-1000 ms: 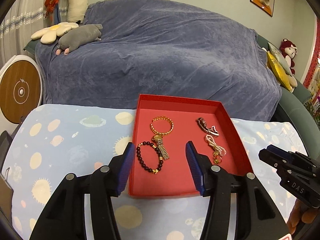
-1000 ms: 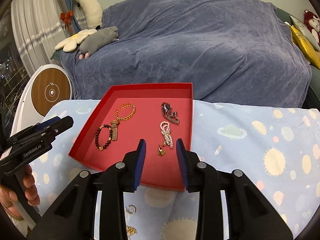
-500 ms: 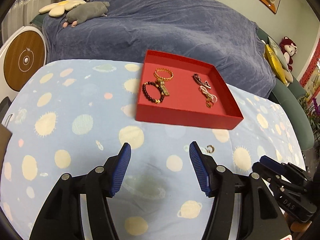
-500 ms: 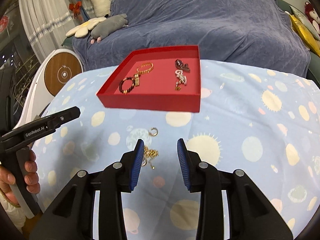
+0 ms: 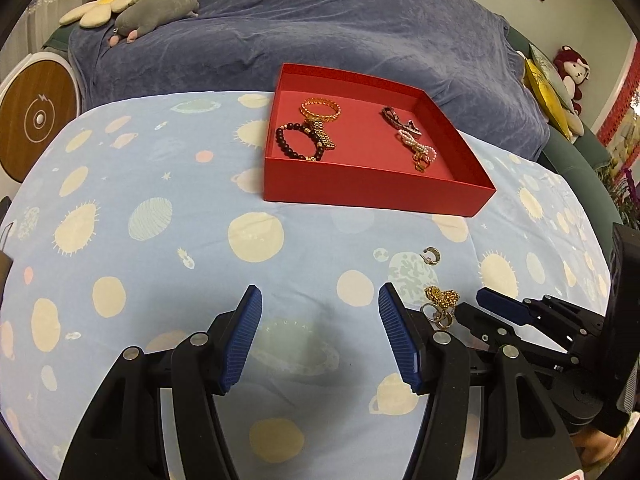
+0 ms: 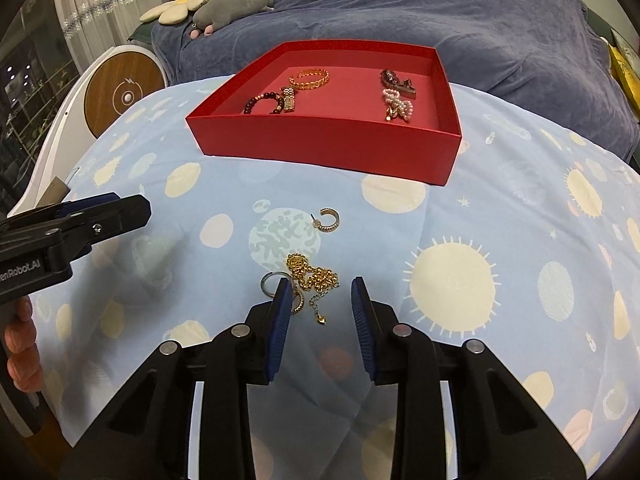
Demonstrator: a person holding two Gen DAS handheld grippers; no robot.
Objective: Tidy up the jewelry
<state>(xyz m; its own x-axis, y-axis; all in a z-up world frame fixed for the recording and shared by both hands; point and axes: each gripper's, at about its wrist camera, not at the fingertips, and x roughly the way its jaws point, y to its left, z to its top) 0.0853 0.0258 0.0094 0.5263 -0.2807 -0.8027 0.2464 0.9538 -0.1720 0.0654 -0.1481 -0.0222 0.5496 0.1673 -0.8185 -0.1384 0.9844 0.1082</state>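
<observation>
Item one: shallow red cardboard tray (image 6: 328, 140), standing at the far side of the table (image 6: 500, 240) under its pale blue planet-print cloth; it already holds a gold chain-link bangle (image 6: 309, 78), a dark beaded bracelet (image 6: 262, 103) and a gold watch-band piece (image 6: 289, 100) on its left side, and a dark jewelled clip (image 6: 396, 81) with a pearl-strung piece (image 6: 396, 105) on its right, so I judge bracelets go left and clips right.

Item two: loose pieces on the cloth, near side of the tray; a small gold hoop earring (image 6: 329, 221) lying alone; nearer me a tangled gold bead chain with a heart drop (image 6: 314, 280), touching a plain silver ring (image 6: 270, 282).

Item three: my right gripper (image 6: 320, 300), jaws apart and just closing in, nothing pinched yet; the chain lies between the blue pads, the left pad overlapping the ring; I judge the narrowed gap is set for so thin a thing.

Item four: my left gripper (image 5: 320, 334), jaws wide apart over bare cloth, empty; parked just beside the chain to leave the right one room.
</observation>
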